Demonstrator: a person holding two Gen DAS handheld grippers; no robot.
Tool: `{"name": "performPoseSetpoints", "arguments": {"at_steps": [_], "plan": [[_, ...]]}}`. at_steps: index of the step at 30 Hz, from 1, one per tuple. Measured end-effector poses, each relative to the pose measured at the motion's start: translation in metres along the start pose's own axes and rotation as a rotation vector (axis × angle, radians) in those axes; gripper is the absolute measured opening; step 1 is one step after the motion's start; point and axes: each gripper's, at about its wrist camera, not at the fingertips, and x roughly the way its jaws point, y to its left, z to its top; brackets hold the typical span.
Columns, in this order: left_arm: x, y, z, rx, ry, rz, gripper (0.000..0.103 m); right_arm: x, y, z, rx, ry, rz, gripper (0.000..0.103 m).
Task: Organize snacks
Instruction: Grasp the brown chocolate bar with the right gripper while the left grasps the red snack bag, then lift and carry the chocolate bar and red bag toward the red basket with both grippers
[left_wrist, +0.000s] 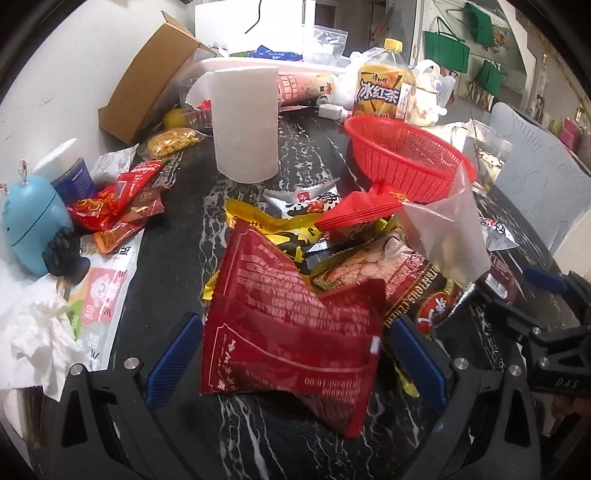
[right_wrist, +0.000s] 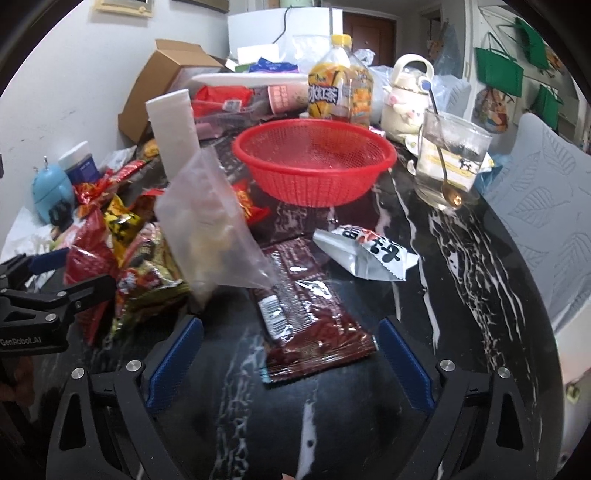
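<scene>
A paper roll (left_wrist: 245, 125) is seen at 12 o'clock behind the heap of snacks (left_wrist: 373, 258), with a tea bottle (left_wrist: 382, 79) and a cardboard box (left_wrist: 147, 77) farther back. A clear bag (right_wrist: 214, 225) is stood up at 11 o'clock in the right view, and what is in it is too blurry to tell. The red basket (right_wrist: 314, 162) is seen with nothing in it. A spoon is kept in the glass (right_wrist: 448, 158). The left gripper (left_wrist: 291, 354) is spread wide around a big red packet (left_wrist: 291, 332). The right gripper (right_wrist: 288, 358) is spread wide around a dark red packet (right_wrist: 310, 317) lying flat
</scene>
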Motion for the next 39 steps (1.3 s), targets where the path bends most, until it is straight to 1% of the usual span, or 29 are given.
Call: {"name": "performPoseSetpoints", "arguments": {"at_steps": [3, 6, 8, 13, 14, 15, 16, 17, 18, 19, 23, 24, 29, 33, 39], "plan": [[0.004, 0.001, 0.000, 0.002, 0.005, -0.002, 0.103, 0.008, -0.003, 0.002, -0.016, 0.020, 0.018, 0.097], [0.007, 0.003, 0.001, -0.002, 0.016, -0.019, 0.103, 0.016, -0.003, 0.005, -0.050, 0.042, 0.000, 0.097], [0.010, 0.005, 0.001, -0.011, 0.032, -0.037, 0.103, 0.023, -0.003, 0.006, -0.067, 0.060, -0.002, 0.097], [0.020, 0.013, 0.001, -0.050, 0.080, -0.089, 0.103, 0.036, -0.004, 0.012, -0.067, 0.093, 0.032, 0.095], [0.020, 0.012, 0.001, -0.049, 0.076, -0.089, 0.103, 0.036, -0.002, 0.012, -0.075, 0.089, 0.025, 0.089], [0.019, 0.011, 0.000, -0.044, 0.069, -0.087, 0.103, 0.036, -0.001, 0.012, -0.081, 0.085, 0.035, 0.080], [0.018, 0.010, -0.001, -0.038, 0.064, -0.087, 0.098, 0.033, 0.001, 0.011, -0.089, 0.082, 0.037, 0.074], [0.015, 0.009, -0.003, -0.031, 0.051, -0.101, 0.094, 0.032, 0.001, 0.011, -0.089, 0.082, 0.037, 0.065], [0.012, 0.008, -0.004, -0.025, 0.041, -0.107, 0.090, 0.031, 0.001, 0.011, -0.089, 0.079, 0.035, 0.053], [0.009, 0.007, -0.005, -0.020, 0.035, -0.103, 0.085, 0.029, 0.001, 0.009, -0.089, 0.081, 0.037, 0.053], [-0.001, 0.000, -0.010, 0.035, 0.020, -0.088, 0.076, 0.022, 0.003, 0.002, -0.096, 0.073, 0.029, 0.051], [-0.002, -0.002, -0.012, 0.046, 0.023, -0.090, 0.071, 0.020, 0.003, 0.000, -0.091, 0.075, 0.029, 0.051], [-0.016, -0.007, -0.024, 0.061, 0.026, -0.109, 0.070, 0.006, 0.005, -0.012, -0.086, 0.087, 0.016, 0.051], [-0.026, -0.012, -0.036, 0.067, 0.039, -0.111, 0.069, -0.004, 0.007, -0.021, -0.082, 0.095, 0.025, 0.051], [-0.039, -0.015, -0.053, 0.048, 0.067, -0.157, 0.069, -0.019, 0.008, -0.037, -0.042, 0.103, 0.045, 0.050]]}}
